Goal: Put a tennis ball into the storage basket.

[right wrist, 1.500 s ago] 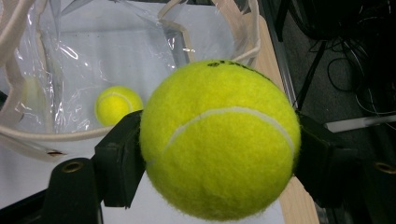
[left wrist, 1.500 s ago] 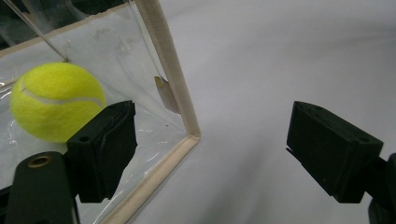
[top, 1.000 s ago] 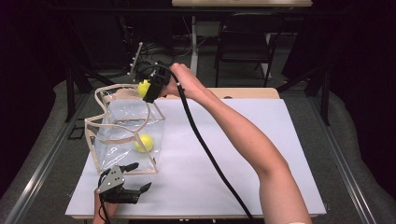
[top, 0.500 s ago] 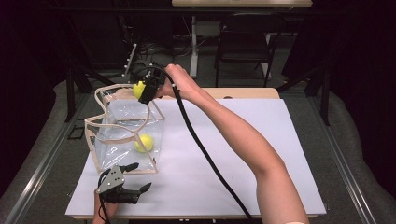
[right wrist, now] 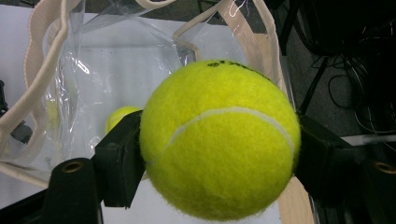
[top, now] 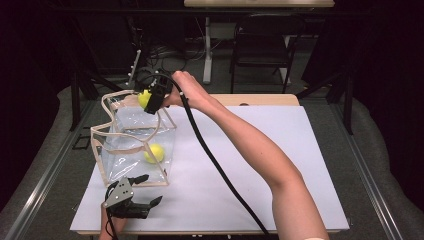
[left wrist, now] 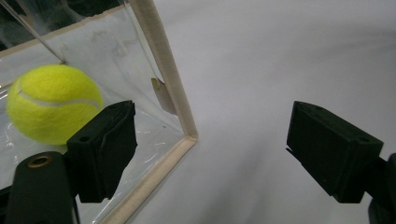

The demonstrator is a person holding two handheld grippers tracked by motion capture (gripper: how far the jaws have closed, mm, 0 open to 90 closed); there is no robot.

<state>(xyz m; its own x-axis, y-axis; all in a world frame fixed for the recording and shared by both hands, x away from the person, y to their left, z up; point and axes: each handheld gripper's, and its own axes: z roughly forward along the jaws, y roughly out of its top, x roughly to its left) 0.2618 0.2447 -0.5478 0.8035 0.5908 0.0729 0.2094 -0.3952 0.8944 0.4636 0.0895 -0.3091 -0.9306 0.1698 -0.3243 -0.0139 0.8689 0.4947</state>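
Nearest to me, my left gripper point(top: 145, 192) rests low at the front left of the white table top point(top: 280, 165), just in front of the clear plastic bag with cream fabric trim point(top: 131, 145). Its jaws stand wide apart with nothing between them; in the left gripper view they straddle the bag's near bottom corner point(left wrist: 189, 137), the left jaw in front of the clear wall, the right one over bare table.

Just beyond, inside that bag, a yellow-green felt tennis ball point(top: 154, 153) lies on the bottom near the front right side. In the left gripper view I see this ball point(left wrist: 52, 102) through the clear wall, close behind my left jaw.

Farther out, my right arm reaches across the table to the bag's far rim. There my right gripper point(top: 148, 100) is clamped on a second yellow-green tennis ball point(right wrist: 219, 140), a black pad pressed on each side of it. It hangs in the air above the bag's open mouth at its far end, clear of the table. In the right gripper view I look past it down into the bag point(right wrist: 93, 74), where the first ball point(right wrist: 119, 116) peeks out behind my left jaw.

The black cable point(top: 215, 165) of my right gripper trails back along my forearm toward the table's near edge.
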